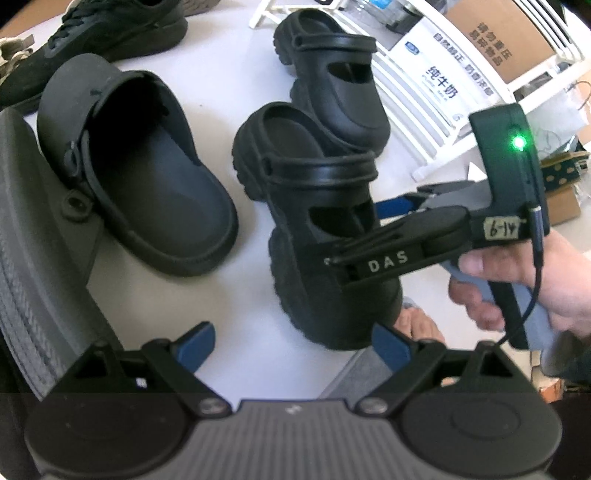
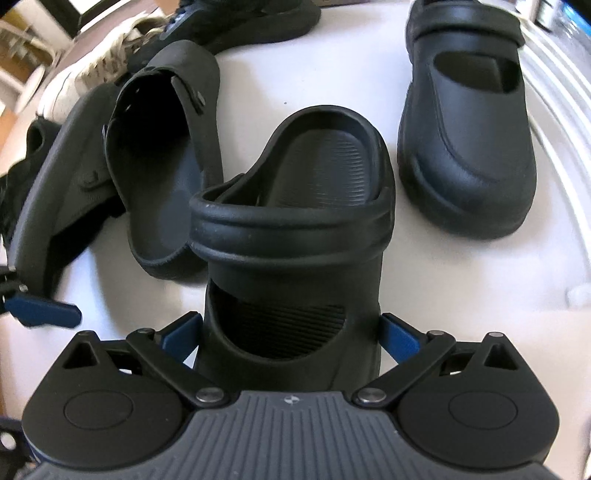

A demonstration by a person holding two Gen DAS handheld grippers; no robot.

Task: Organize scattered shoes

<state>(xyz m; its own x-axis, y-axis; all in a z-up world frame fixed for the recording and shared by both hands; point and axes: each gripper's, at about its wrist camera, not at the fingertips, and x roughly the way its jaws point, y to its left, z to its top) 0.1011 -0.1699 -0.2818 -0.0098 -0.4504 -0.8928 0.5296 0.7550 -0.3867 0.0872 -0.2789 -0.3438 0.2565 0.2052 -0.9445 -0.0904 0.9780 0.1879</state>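
From the left wrist camera: a white table fills the view, with a white slatted rack and cartons past its far edge. A black sneaker lies at the top left, and a wide black clog rests beside a grey upturned sole. The left gripper hangs wide open over bare table, holding nothing. A hand carries the right gripper, which straddles the near chunky clog; its mate, the far chunky clog, stands just behind.

From the right wrist camera: the same white table. The near chunky clog sits between the right gripper's blue fingers, which meet its sides; a firm grip cannot be confirmed. The far chunky clog stands to its right, the wide black clog to its left, and a pale sneaker lies beyond.
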